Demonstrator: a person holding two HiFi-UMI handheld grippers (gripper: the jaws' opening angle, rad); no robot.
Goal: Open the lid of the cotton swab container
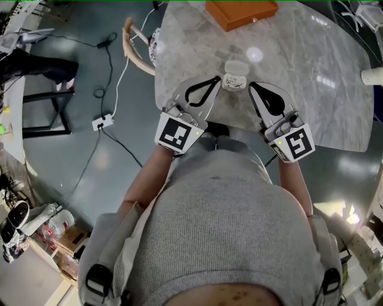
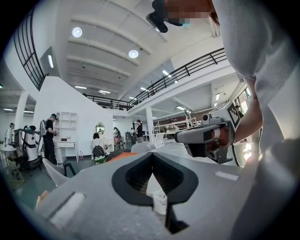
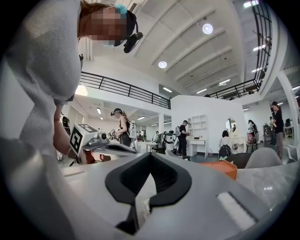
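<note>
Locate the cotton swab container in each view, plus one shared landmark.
Head view: cotton swab container, upper centre.
Left gripper view: bottom centre, glimpsed through the jaws' opening.
Right gripper view: bottom centre, a sliver through the jaws' opening.
Shared landmark: orange box, beyond it in all three.

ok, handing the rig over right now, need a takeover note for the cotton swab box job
Left gripper: shut, empty, tip beside the cotton swab box, on its left.
Right gripper: shut, empty, tip beside its right.
Box stands on the table near the person; an orange case lies further back.
Done: both grippers in place at the box.
Left: open the lid; contact can't be told.
</note>
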